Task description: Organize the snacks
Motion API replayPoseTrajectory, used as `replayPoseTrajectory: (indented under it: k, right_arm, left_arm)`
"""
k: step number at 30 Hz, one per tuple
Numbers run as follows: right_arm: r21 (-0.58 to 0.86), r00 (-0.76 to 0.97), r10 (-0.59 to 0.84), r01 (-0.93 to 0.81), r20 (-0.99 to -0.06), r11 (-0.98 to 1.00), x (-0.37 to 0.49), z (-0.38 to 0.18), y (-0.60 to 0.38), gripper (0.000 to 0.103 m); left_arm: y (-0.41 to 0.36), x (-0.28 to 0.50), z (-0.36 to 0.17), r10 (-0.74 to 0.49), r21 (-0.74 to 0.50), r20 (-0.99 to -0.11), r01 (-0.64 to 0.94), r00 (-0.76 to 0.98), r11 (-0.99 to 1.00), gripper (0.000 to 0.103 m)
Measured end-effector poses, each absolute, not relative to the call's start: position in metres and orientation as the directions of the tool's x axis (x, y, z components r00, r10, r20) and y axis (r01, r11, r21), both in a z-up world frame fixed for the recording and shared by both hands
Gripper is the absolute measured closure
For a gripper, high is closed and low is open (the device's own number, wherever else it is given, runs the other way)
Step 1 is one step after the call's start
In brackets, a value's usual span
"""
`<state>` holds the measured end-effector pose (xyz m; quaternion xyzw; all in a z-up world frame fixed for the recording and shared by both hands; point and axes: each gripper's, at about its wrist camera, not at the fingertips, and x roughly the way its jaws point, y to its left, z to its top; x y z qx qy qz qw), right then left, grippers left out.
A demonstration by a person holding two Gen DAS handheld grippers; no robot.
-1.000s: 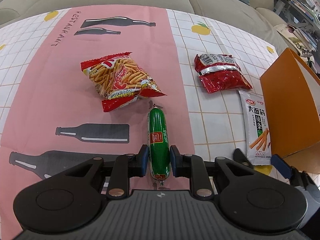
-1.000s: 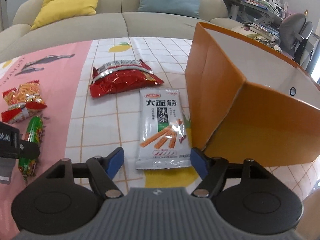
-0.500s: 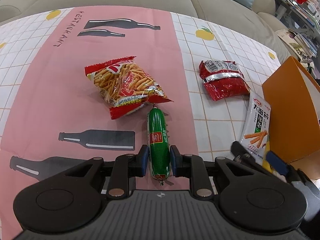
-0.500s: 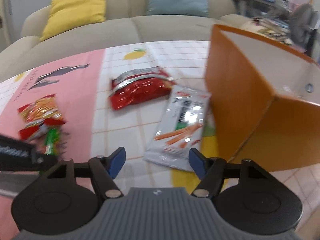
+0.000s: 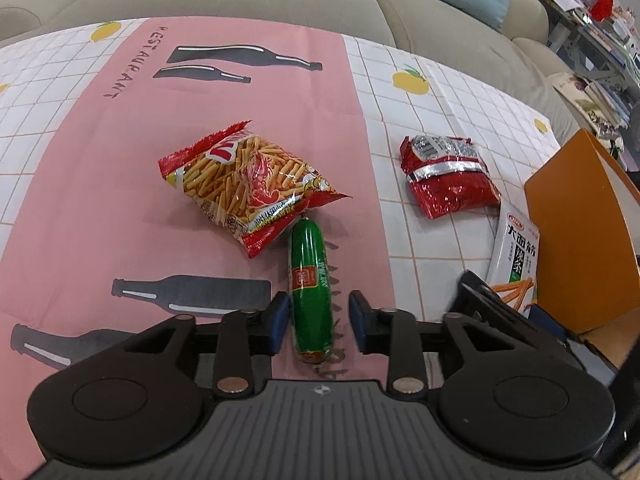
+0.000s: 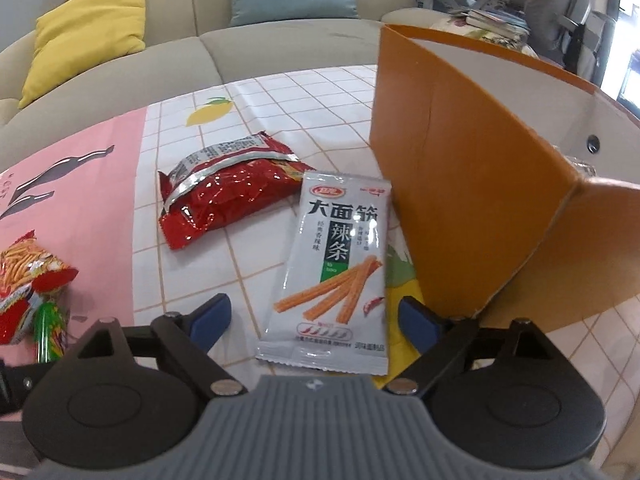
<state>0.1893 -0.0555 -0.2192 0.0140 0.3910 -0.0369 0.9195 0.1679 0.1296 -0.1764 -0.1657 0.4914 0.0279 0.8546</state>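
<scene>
Released since the earlier frames: the left gripper (image 5: 319, 328) jaws now stand apart from the green sausage (image 5: 310, 292), which they previously clamped.

Left jaws are parted, flanking the sausage with a gap on each side; the sausage lies on the tablecloth (image 5: 100, 184). Right gripper (image 6: 316, 322) jaws are spread wide, straddling the near end of the white spicy-strip packet (image 6: 334, 272), no contact visible. Beyond the sausage lies the fries bag (image 5: 248, 184), touching its far tip. Further off lies the red packet (image 6: 224, 192). The orange box (image 6: 452, 184) stands just beside the white packet.
</scene>
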Motion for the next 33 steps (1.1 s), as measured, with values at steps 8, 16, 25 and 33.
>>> replayPoseTrajectory:
  k: [8,16,25,33]
  right_arm:
    - [0.018,0.620,0.069,-0.089,-0.782,0.996,0.171,-0.209,-0.053,0.043]
    - [0.031,0.477,0.170,-0.285,-0.863,0.958,0.126,-0.200,-0.053,0.043]
    - [0.075,0.473,0.189,-0.249,-0.861,0.966,0.113,-0.195,-0.073,0.031]
    - [0.070,0.527,0.105,-0.086,-0.843,0.994,0.145,-0.207,-0.080,0.017]
  left_arm:
    - [0.130,0.163,-0.177,-0.094,-0.229,-0.856,-0.209,0.509,0.951,0.077]
    - [0.127,0.138,-0.173,-0.129,-0.237,-0.881,-0.190,0.455,0.953,0.077]
    - [0.118,0.123,-0.170,-0.111,-0.216,-0.867,-0.165,0.485,0.962,0.077]
    - [0.120,0.128,-0.177,-0.108,-0.246,-0.850,-0.207,0.516,0.947,0.061]
